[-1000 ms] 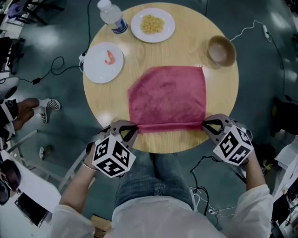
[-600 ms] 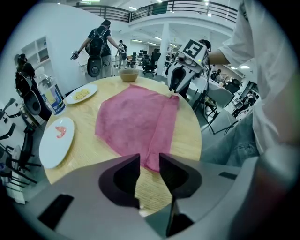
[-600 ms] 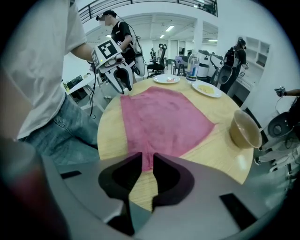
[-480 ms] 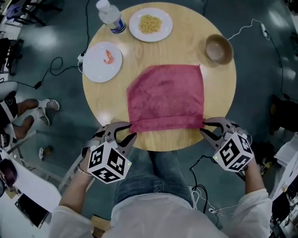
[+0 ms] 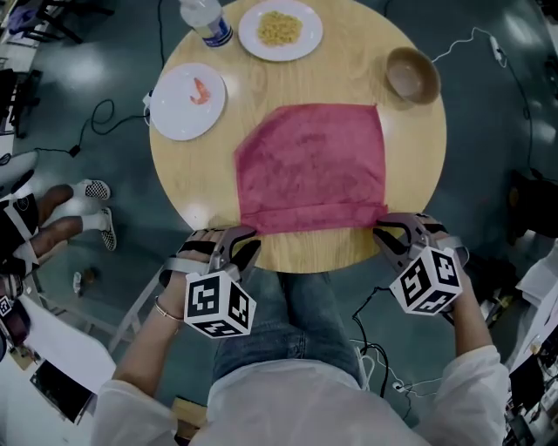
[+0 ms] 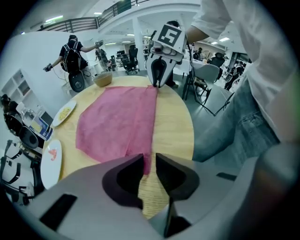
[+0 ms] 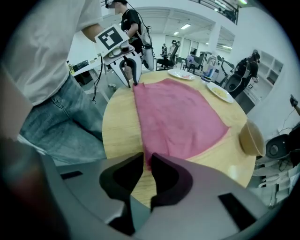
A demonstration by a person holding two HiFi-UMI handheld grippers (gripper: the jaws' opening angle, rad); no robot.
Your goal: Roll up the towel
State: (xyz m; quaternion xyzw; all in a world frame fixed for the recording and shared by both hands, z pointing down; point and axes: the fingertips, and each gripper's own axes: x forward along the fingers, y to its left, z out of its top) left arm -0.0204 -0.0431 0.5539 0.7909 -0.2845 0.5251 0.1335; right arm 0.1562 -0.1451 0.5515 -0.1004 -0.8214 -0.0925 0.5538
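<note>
Round counter [image 5: 349, 83], person standing at its near edge with a claw in each hand.

Towel [image 5: 314, 161], red, lay spread flat across the middle of the counter. Its near side ran just short of the counter's near edge. Far corners lay flat and untouched.

Along that near side, one narrow turned-over band [image 5: 314, 216] ran from corner to corner. It looked like a first turn only, flat rather than round, not yet a roll.

Left claw [image 5: 245, 237] sat at the band's left end and pointed steeply down. Its jaws had just been closing. They stood nearly together, with the towel's corner caught between them and pinched.

Right claw [image 5: 382, 230] was the same at the right end. Its jaws had just been closing too, and they nipped the folded corner there. Bare wood showed under both tips.

Progress, as I judged it: barely begun. One turn was in, and nearly the whole cloth remained to be wound toward the far edge. Both ends would need to advance evenly or the roll would skew.

Other things stood along the far edge, all clear of the towel: bowl [image 5: 412, 74] at far right, just off the towel's far right corner; shrimp plate [image 5: 187, 100] at left; plate of yellow food [image 5: 280, 29]; bottle [image 5: 206, 19].
</note>
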